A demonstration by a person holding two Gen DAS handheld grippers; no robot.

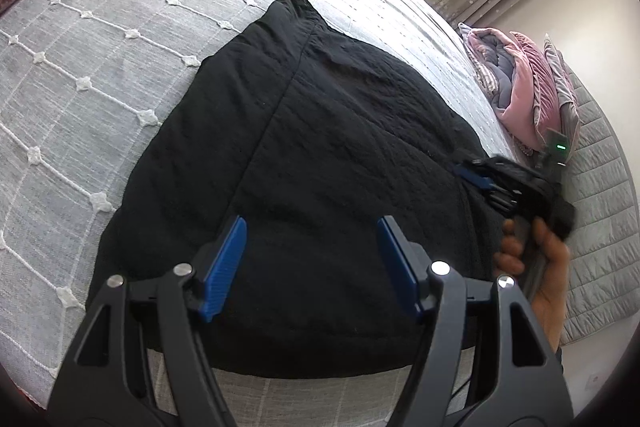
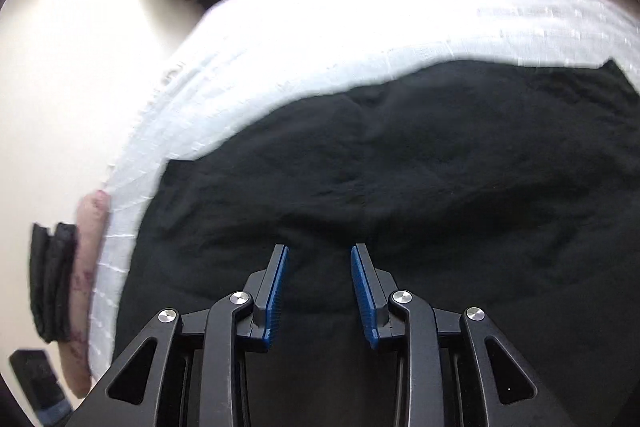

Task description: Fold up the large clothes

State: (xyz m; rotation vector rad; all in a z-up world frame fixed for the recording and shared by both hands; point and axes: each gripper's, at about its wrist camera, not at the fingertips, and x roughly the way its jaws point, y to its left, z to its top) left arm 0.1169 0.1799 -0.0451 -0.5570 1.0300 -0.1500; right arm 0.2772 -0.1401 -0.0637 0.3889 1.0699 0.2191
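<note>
We're mid-fold: black garment (image 1: 320,155) lies under both empty grippers, left gripper (image 1: 312,259) wide, right gripper (image 2: 319,291) part-open; next, probably grab an edge.

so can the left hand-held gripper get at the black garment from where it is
Probably yes: the left hand-held gripper hangs open right over the black garment, nothing between them; the right hand-held gripper sits off to the side.
</note>
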